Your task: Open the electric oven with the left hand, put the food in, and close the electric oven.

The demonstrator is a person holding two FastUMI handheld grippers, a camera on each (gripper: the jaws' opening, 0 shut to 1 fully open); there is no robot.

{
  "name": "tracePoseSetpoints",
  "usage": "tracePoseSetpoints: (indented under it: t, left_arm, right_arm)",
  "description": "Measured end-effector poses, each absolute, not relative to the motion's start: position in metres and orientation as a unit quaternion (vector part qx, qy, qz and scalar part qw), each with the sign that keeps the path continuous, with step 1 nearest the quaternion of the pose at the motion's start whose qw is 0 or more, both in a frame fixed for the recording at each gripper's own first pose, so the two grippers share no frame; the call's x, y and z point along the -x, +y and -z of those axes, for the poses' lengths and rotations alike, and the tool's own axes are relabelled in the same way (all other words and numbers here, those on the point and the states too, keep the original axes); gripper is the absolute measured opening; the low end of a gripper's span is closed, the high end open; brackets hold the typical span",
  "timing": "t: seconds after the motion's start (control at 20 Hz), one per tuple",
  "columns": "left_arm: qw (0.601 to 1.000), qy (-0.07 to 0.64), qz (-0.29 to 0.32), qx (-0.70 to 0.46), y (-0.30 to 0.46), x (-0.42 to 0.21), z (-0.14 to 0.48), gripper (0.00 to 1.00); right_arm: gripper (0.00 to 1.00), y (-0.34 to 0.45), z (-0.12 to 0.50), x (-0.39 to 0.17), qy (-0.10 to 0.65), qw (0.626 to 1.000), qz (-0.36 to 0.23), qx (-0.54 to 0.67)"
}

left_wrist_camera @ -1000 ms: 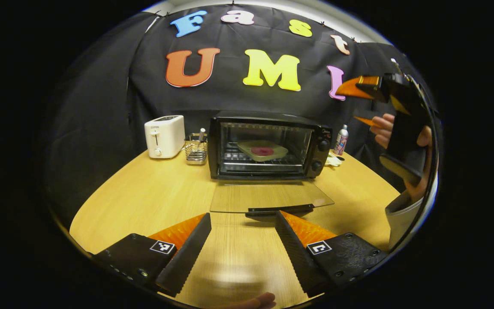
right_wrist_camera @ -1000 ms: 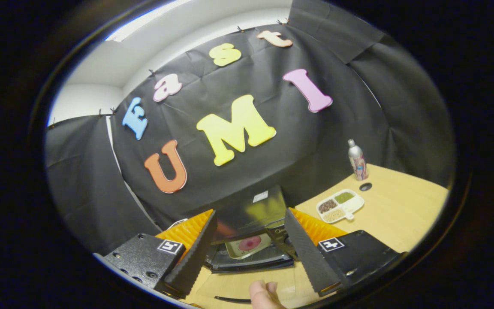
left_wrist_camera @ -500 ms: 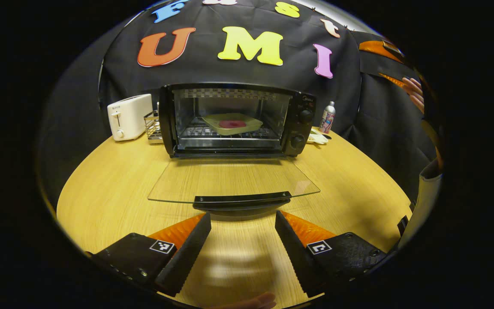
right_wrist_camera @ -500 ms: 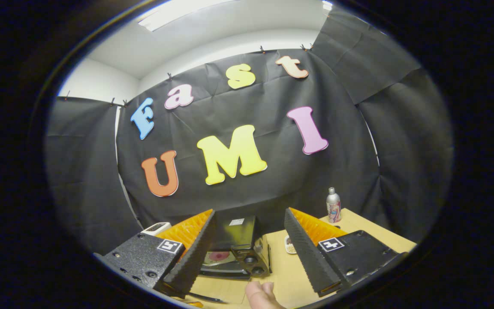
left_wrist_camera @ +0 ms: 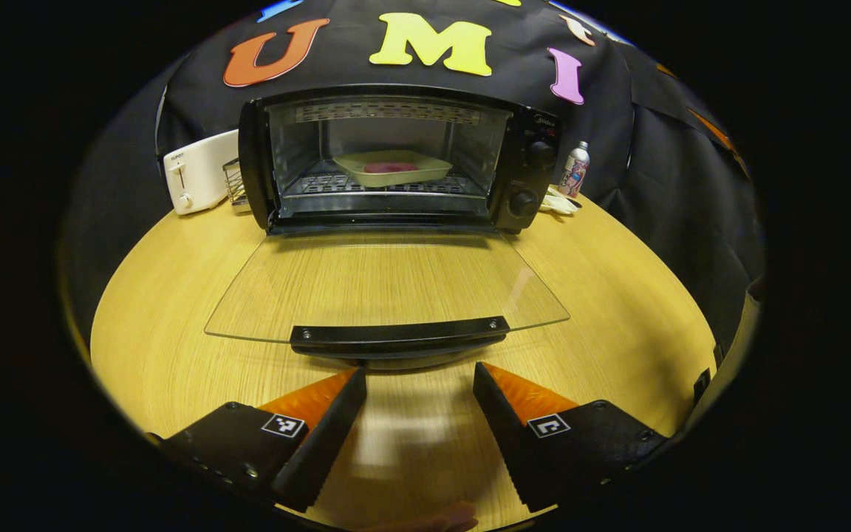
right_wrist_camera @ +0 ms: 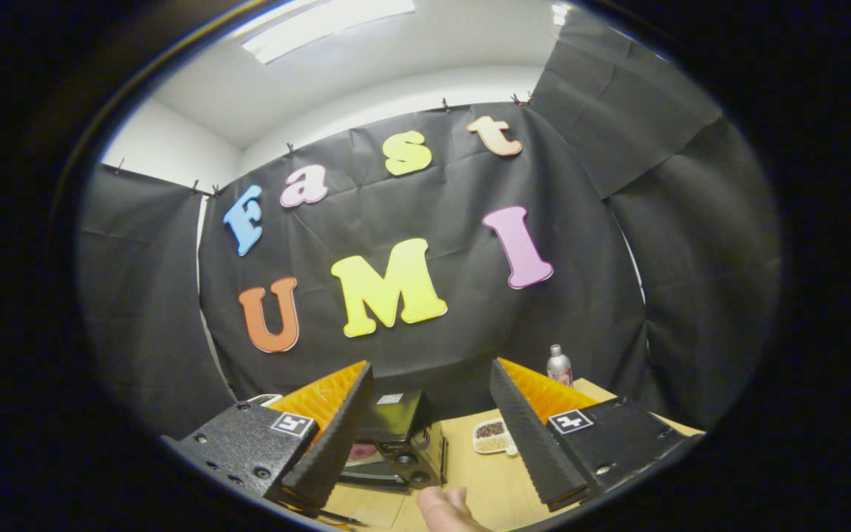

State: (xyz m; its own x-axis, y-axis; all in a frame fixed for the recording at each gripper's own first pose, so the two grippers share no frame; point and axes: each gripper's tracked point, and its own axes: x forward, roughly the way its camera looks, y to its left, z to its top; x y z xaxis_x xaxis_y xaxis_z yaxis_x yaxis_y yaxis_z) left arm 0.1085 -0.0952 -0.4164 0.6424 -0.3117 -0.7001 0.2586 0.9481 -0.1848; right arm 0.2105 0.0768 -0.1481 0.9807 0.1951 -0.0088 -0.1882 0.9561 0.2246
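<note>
The black electric oven (left_wrist_camera: 396, 159) stands at the back of the wooden table with its glass door (left_wrist_camera: 388, 284) folded flat down. Inside, on the wire rack, rests a pale tray with red food (left_wrist_camera: 390, 167). My left gripper (left_wrist_camera: 418, 380) is open, low over the table just in front of the door's black handle (left_wrist_camera: 399, 334), touching nothing. My right gripper (right_wrist_camera: 429, 399) is open and empty, held high and tilted up toward the wall; past its fingers lies the oven (right_wrist_camera: 396, 443) far below.
A white toaster (left_wrist_camera: 193, 177) and a wire rack (left_wrist_camera: 233, 188) stand left of the oven. A small bottle (left_wrist_camera: 575, 168) and a white divided snack dish (right_wrist_camera: 492, 436) sit to its right. A finger (right_wrist_camera: 444, 510) shows at the right gripper view's bottom edge.
My left gripper has moved forward and lower toward the door handle. The right gripper has risen and tilted up, and the oven has sunk lower in its view.
</note>
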Motion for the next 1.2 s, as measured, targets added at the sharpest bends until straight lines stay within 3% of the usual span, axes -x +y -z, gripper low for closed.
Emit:
tracePoseSetpoints:
  t: [0.75, 1.2]
  left_arm:
    - [0.915, 0.361, 0.167, 0.059, -0.093, -0.121, 0.382, 0.94]
    - [0.966, 0.213, 0.138, 0.053, -0.078, -0.212, 0.303, 0.95]
  right_arm:
    - [0.95, 0.067, 0.141, -0.183, 0.022, 0.995, -0.068, -0.071]
    - [0.96, 0.054, 0.132, -0.148, 0.023, 0.998, -0.049, -0.04]
